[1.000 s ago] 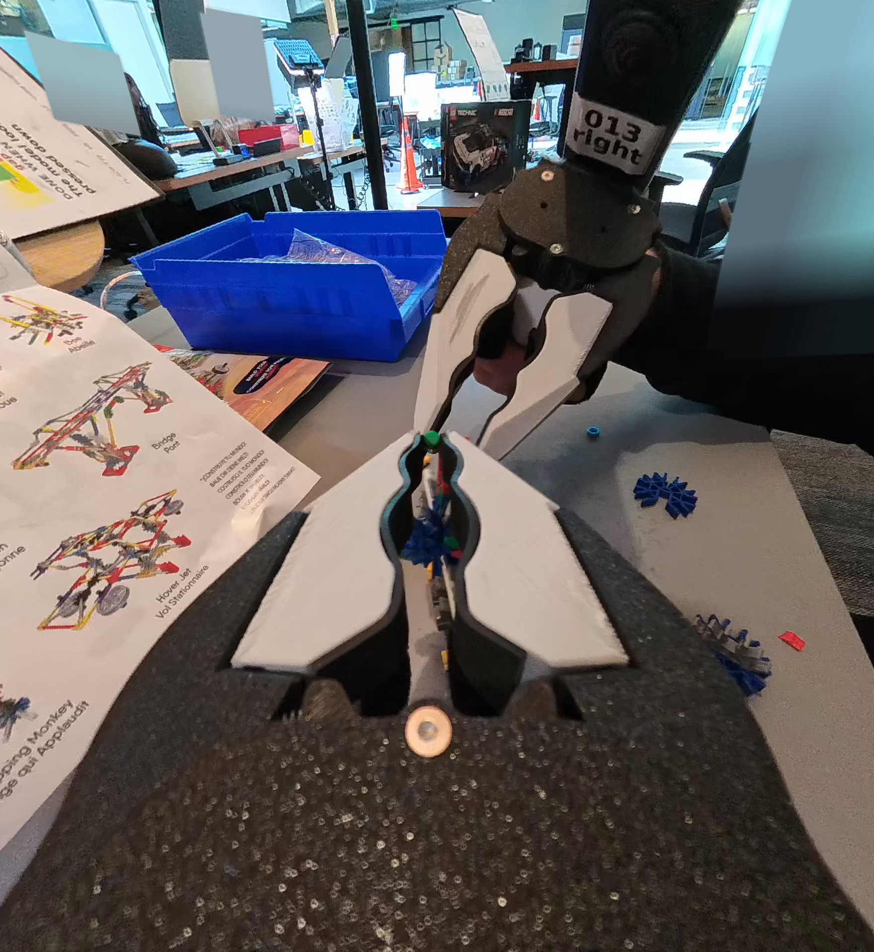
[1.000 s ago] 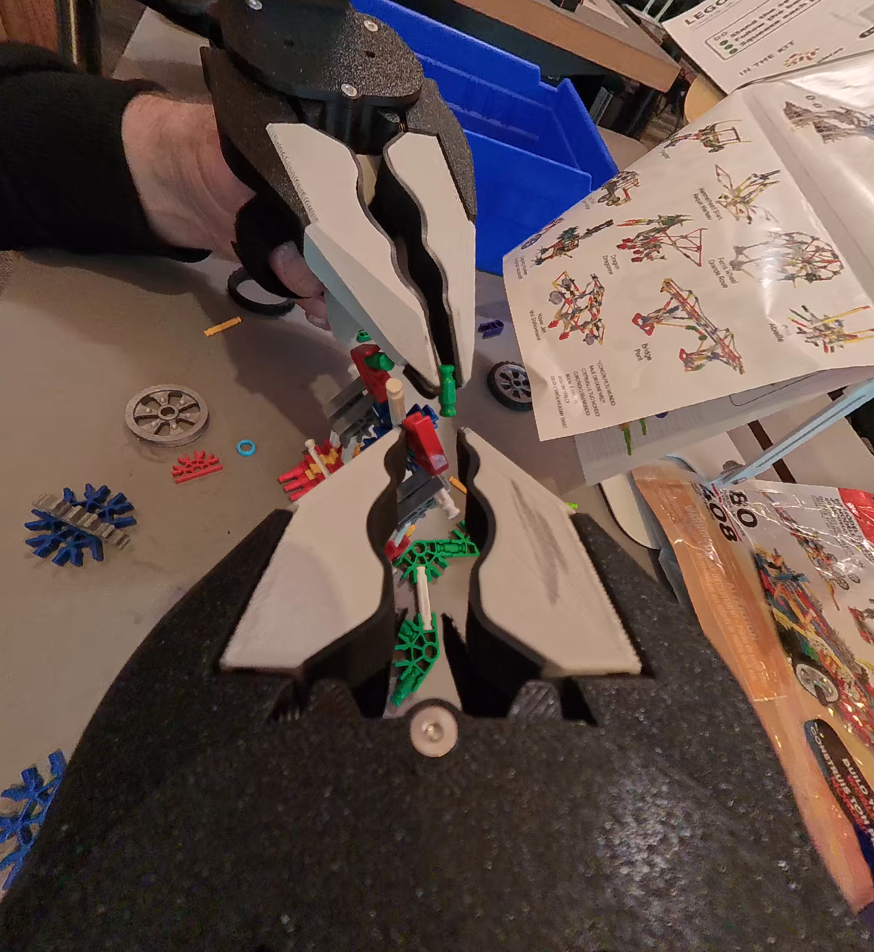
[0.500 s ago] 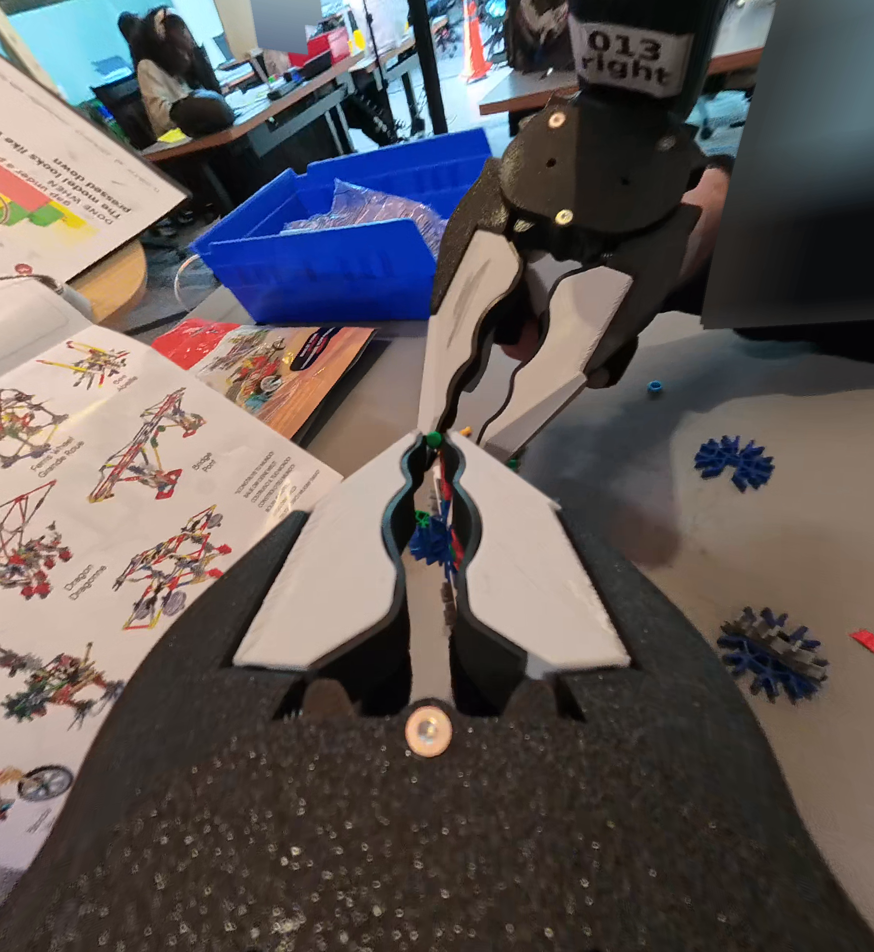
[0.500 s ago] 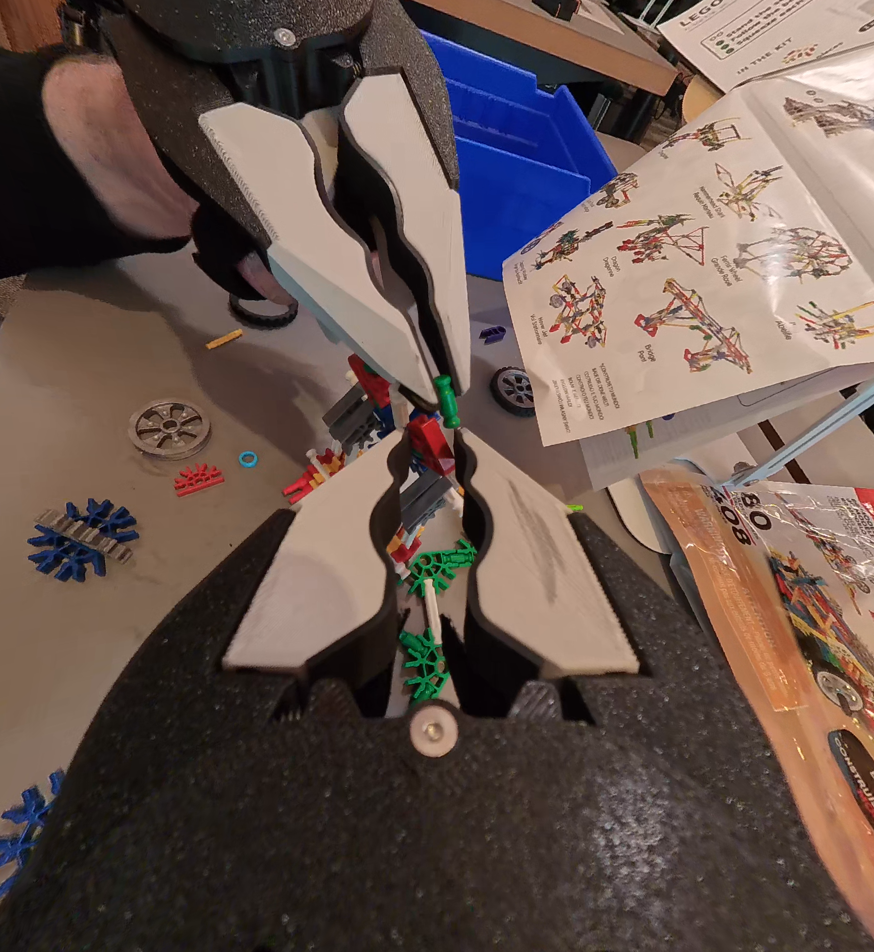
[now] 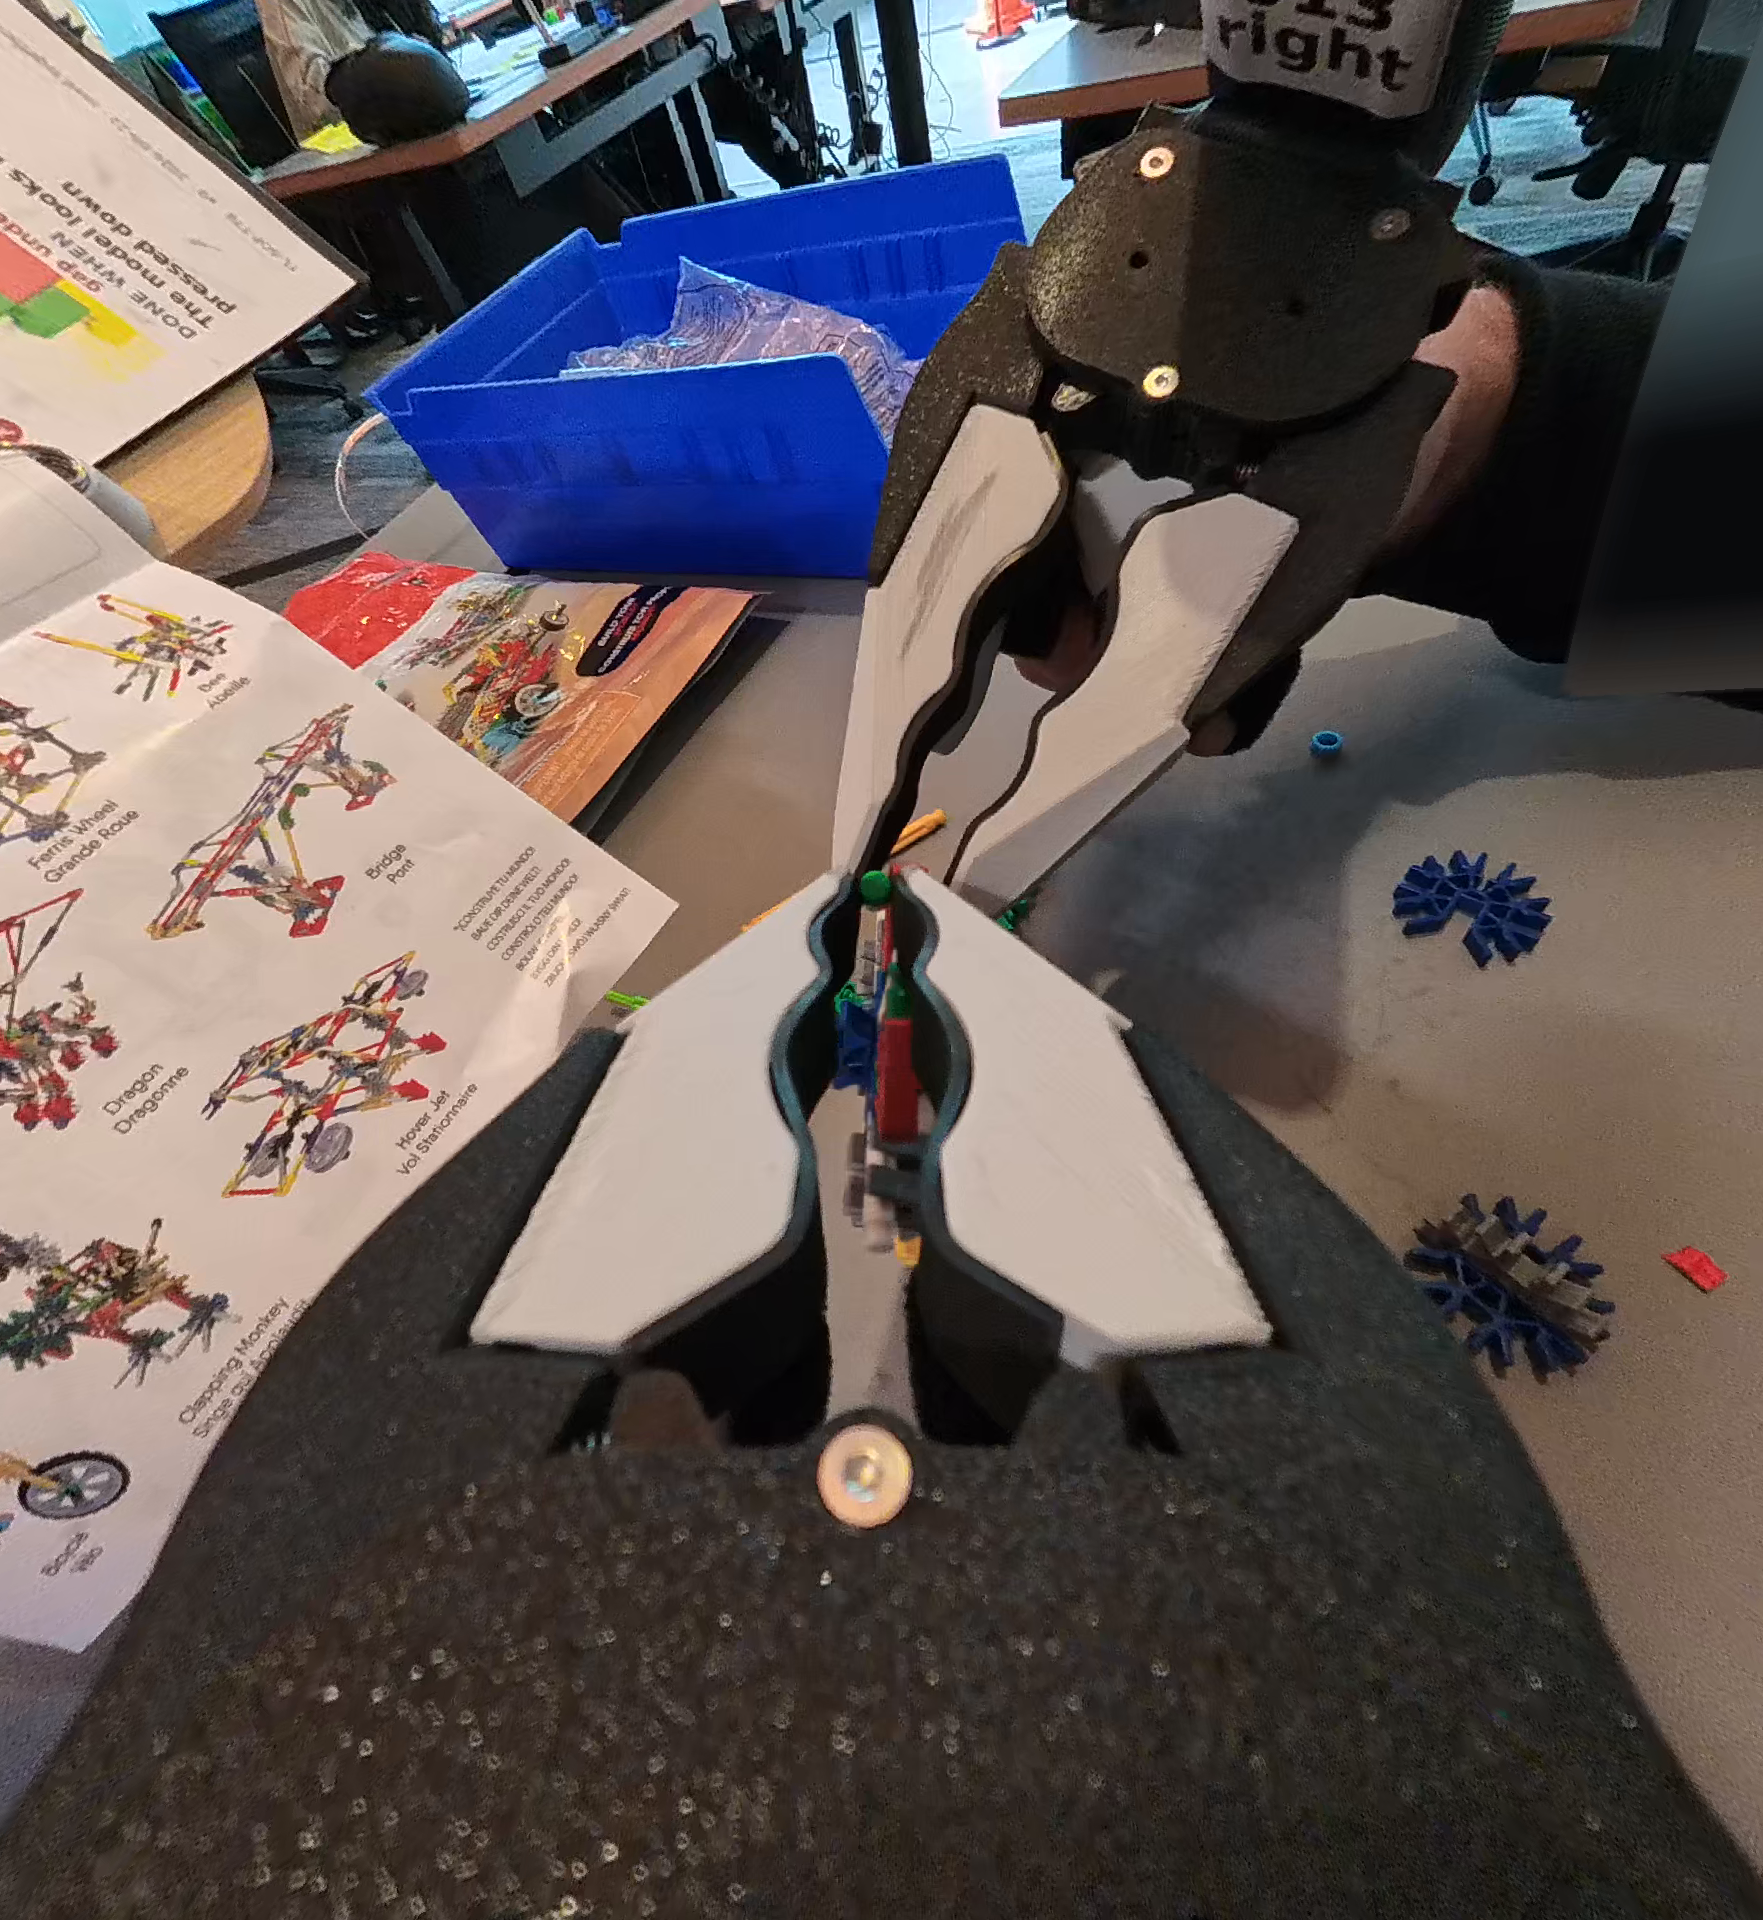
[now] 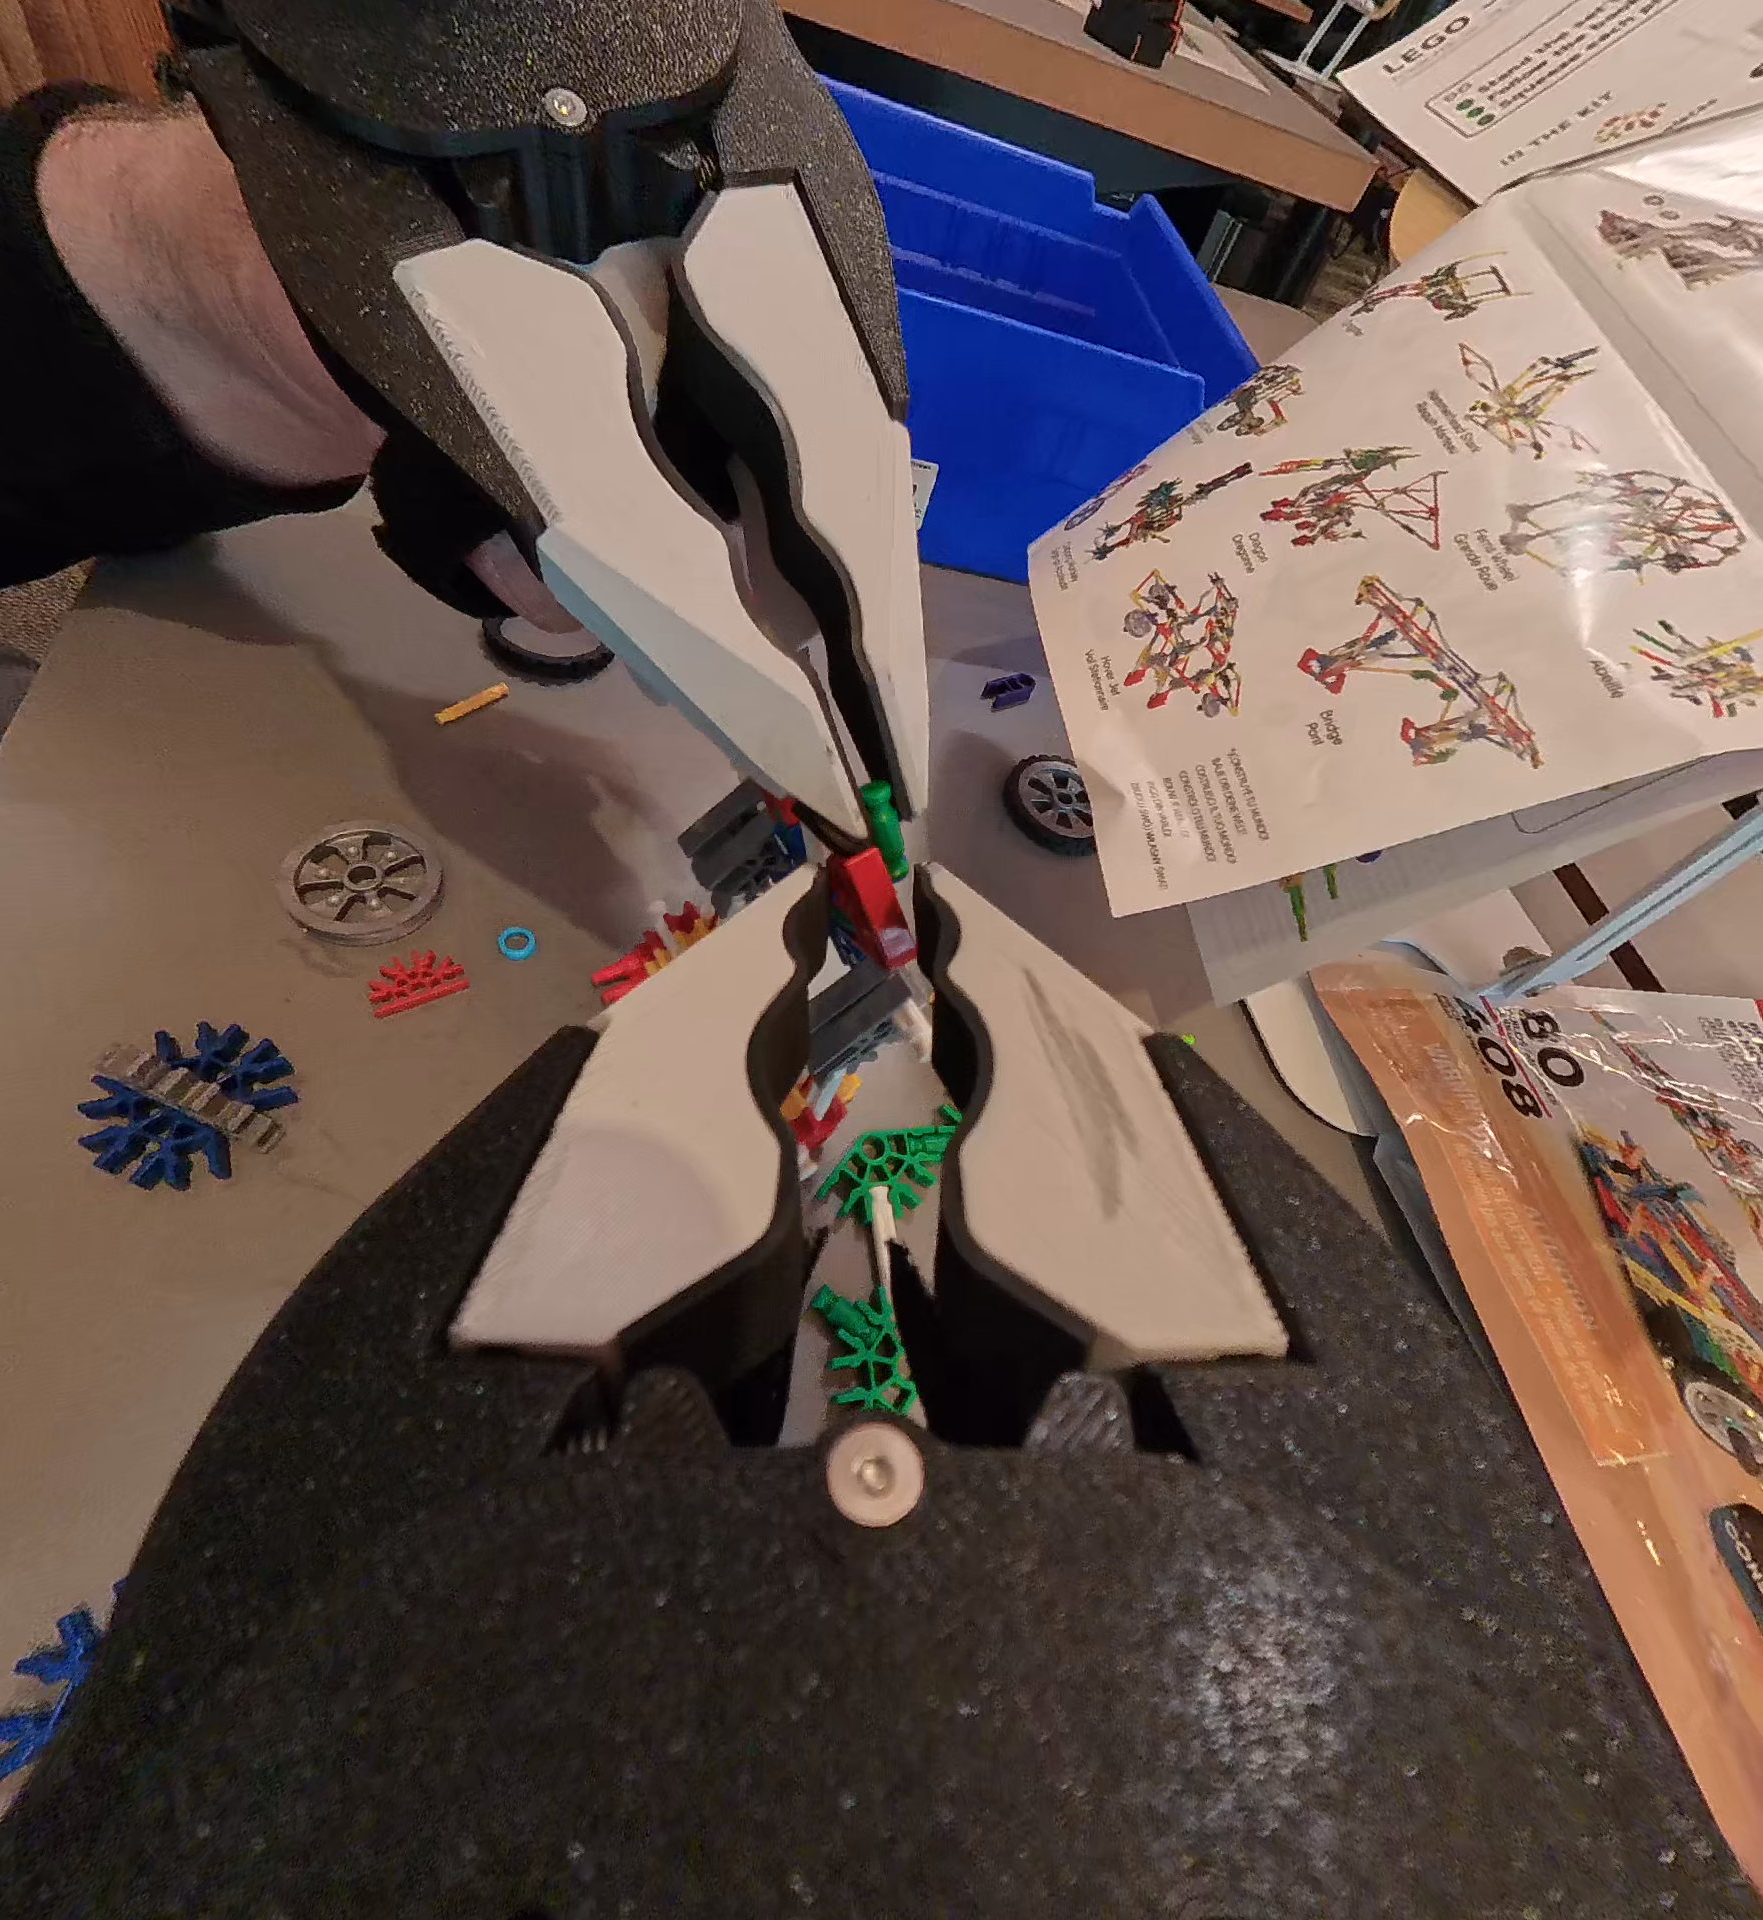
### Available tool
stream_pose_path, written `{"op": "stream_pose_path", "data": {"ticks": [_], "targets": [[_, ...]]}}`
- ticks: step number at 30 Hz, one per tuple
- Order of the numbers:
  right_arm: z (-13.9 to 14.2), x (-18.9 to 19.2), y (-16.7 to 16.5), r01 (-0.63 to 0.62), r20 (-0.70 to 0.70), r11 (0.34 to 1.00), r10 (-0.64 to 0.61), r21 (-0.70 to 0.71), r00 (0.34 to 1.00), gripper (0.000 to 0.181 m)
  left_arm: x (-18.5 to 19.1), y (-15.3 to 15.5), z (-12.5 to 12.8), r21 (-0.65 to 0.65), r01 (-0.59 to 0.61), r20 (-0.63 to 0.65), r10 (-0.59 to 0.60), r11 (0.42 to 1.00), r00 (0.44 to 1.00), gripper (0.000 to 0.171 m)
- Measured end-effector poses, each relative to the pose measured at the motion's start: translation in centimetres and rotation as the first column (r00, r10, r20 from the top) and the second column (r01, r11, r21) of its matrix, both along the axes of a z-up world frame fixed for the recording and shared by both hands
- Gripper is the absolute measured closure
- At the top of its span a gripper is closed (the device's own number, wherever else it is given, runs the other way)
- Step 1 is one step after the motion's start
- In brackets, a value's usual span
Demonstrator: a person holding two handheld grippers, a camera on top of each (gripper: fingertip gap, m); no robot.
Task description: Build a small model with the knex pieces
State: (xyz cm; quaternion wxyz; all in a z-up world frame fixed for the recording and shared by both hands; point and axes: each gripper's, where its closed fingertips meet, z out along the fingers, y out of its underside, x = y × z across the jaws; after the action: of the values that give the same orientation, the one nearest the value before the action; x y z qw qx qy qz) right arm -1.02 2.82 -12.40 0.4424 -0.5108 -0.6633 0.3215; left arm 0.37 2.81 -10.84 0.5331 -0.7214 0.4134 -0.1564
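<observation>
My left gripper (image 5: 875,891) is closed on a short green rod (image 6: 882,814), fingers pinching its end. My right gripper (image 6: 864,894) is nearly closed around a red connector (image 6: 869,902) of the multicoloured toy assembly (image 6: 752,842), directly below the green rod. Left of that assembly on the grey table (image 6: 181,727) lie a grey pulley wheel (image 6: 361,879) and a blue snowflake connector (image 6: 186,1103); an instruction sheet (image 6: 1428,582) lies right of it.

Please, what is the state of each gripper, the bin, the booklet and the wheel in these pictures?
left gripper: shut on green rod.
right gripper: shut on red connector of a small assembly.
blue bin: open-topped, holds a plastic bag.
instruction booklet: open, pages up.
grey wheel: lying flat, loose.
</observation>
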Motion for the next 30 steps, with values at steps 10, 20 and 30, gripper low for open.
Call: {"op": "stream_pose_path", "data": {"ticks": [10,20,30], "targets": [[-0.04,-0.17,-0.14,-0.011,-0.007,1.0,0.01,-0.014,1.0,0.166,0.15,-0.32,0.17,-0.027,0.071,0.087,-0.068,0.997,0.994,0.167],[-0.05,-0.18,-0.37,-0.029,-0.009,0.999,0.029,0.024,1.0,0.17,0.15,-0.53,0.05,-0.045,0.129,0.11,-0.124,0.991,0.986,0.167],[-0.02,-0.52,-0.52,-0.02,-0.005,0.994,0.02,0.103,1.0,0.172,0.15,-0.73,-0.13,-0.054,0.15,0.107,-0.144,0.987,0.984,0.167]]}}
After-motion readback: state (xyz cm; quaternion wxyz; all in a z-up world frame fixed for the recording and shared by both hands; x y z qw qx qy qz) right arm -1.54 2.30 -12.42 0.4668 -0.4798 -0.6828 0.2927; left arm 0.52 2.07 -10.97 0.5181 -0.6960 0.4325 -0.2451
